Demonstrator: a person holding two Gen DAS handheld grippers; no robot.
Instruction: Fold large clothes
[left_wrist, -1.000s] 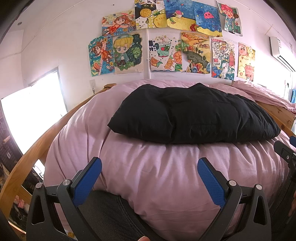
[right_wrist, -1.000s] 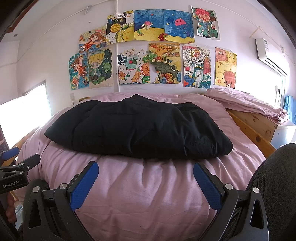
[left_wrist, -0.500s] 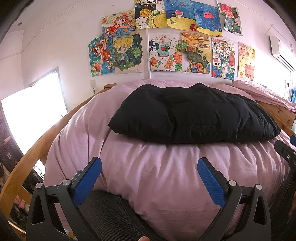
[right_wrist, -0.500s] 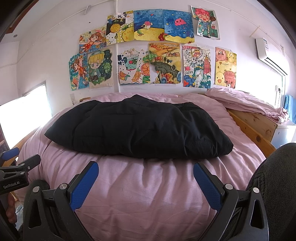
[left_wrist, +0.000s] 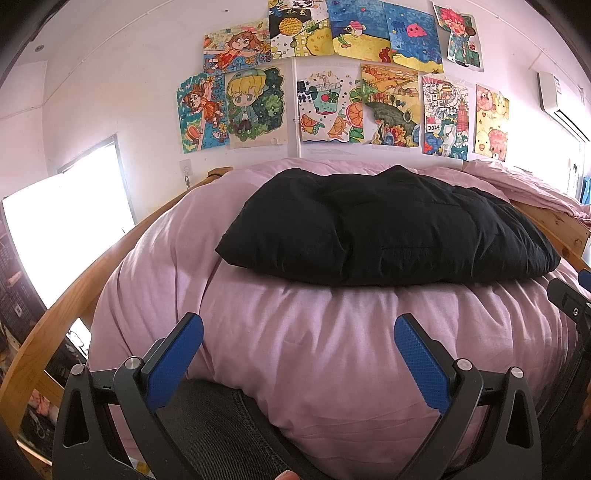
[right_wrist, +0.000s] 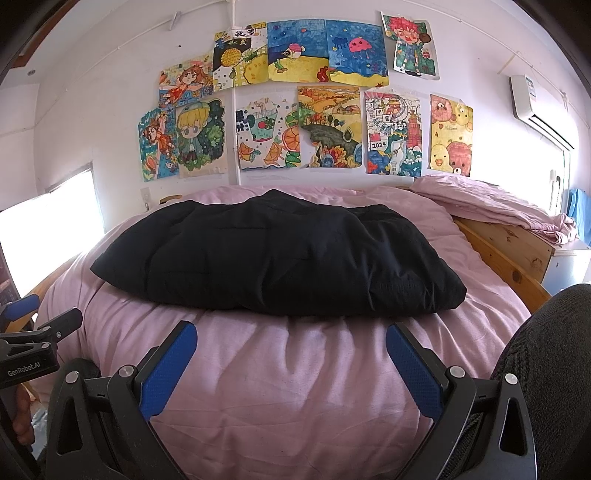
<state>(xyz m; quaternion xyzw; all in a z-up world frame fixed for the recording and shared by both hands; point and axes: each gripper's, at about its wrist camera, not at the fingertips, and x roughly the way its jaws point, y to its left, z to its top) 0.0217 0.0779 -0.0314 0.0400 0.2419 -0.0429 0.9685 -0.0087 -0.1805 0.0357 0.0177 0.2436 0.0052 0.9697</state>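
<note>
A black padded garment (left_wrist: 388, 229) (right_wrist: 280, 258) lies bunched in a thick rectangle on the pink bed cover (left_wrist: 332, 350) (right_wrist: 288, 369), well beyond both grippers. My left gripper (left_wrist: 298, 328) hangs open near the bed's front edge, nothing between its blue pads (left_wrist: 173, 362). My right gripper (right_wrist: 291, 334) is open too, empty, just short of the garment's near edge. Each gripper shows at the edge of the other's view.
A wooden bed rail (left_wrist: 55, 317) curves along the left, another rail (right_wrist: 506, 254) runs on the right. A crumpled pink sheet (right_wrist: 495, 206) lies at the back right. Drawings (right_wrist: 295, 110) cover the wall behind. A person's dark-clad leg (right_wrist: 546, 350) sits at the right.
</note>
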